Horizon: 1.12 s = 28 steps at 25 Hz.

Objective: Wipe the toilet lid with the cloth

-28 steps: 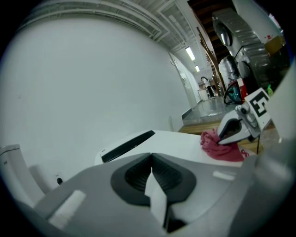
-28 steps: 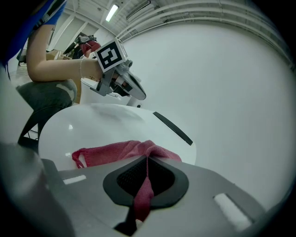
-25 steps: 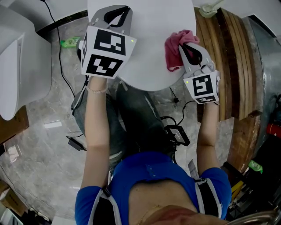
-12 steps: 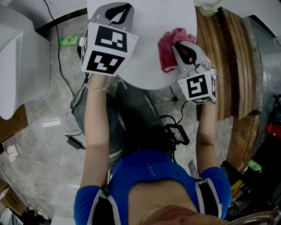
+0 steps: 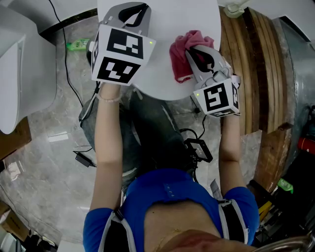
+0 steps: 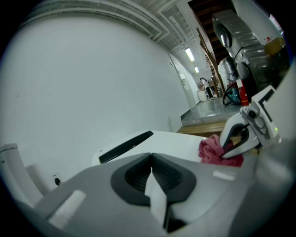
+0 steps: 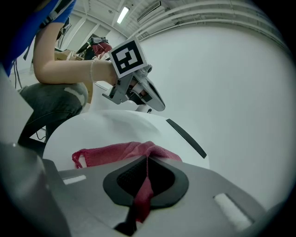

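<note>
The white toilet lid [image 5: 165, 29] lies shut at the top of the head view. A dark red cloth [image 5: 183, 54] rests bunched on the lid's right part, and my right gripper [image 5: 194, 49] is shut on the cloth. The right gripper view shows the cloth [image 7: 125, 152] spread on the lid [image 7: 92, 134] and pinched between the jaws of my right gripper [image 7: 147, 163]. My left gripper [image 5: 134, 11] hovers over the lid's left part, shut with nothing in it. The left gripper view has its jaws [image 6: 151, 163] closed together above the lid [image 6: 185, 141], with the cloth [image 6: 213, 150] off to the right.
A second white toilet [image 5: 19, 74] stands at the left. Black cables [image 5: 74, 93] and a green bottle [image 5: 78, 47] lie on the marble floor. Stacked wooden boards [image 5: 261, 69] and a metal basin [image 5: 300, 64] are at the right. The person's knees are just under the lid's front edge.
My right gripper has slid the cloth leftward across the lid, toward its middle. The left gripper has barely moved.
</note>
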Motion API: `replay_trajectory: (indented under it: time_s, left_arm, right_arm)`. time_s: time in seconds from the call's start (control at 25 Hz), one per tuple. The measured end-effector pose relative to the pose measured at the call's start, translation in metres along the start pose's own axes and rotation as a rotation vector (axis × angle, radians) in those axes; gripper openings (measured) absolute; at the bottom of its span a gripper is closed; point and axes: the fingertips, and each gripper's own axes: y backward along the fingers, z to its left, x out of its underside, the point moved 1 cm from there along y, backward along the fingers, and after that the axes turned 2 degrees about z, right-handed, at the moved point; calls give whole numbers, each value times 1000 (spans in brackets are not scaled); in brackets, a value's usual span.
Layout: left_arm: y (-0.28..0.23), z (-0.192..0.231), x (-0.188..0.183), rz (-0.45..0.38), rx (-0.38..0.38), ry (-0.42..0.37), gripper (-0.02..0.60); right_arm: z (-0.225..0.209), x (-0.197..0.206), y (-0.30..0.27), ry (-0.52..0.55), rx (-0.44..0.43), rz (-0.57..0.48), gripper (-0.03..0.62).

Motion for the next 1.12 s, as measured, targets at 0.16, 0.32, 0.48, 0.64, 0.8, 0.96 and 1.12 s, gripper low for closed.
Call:
replay_trajectory:
  time_s: [0.16, 0.32, 0.48, 0.64, 0.8, 0.96, 1.12]
  left_arm:
    - [-1, 0, 0, 1, 2, -1, 3]
    - [-1, 0, -1, 1, 1, -4, 3]
    - [-1, 1, 0, 1, 0, -2, 3]
    - [0, 0, -1, -1, -2, -5, 3]
    - [1, 0, -2, -1, -2, -7, 3]
    - [1, 0, 0, -1, -1, -7, 3]
    - [0, 1, 0, 0, -1, -5, 3]
  right_arm:
    - [2, -4, -2, 4, -6, -4, 5]
    - [6, -10, -4, 17, -11, -8, 5]
    - [11, -16, -7, 30, -22, -11, 5]
    - [12, -18, -7, 34, -21, -10, 5]
    - [13, -20, -8, 37, -27, -8, 5]
    - [18, -24, -10, 52, -32, -9, 5]
    - [22, -28, -13, 74, -40, -5, 5]
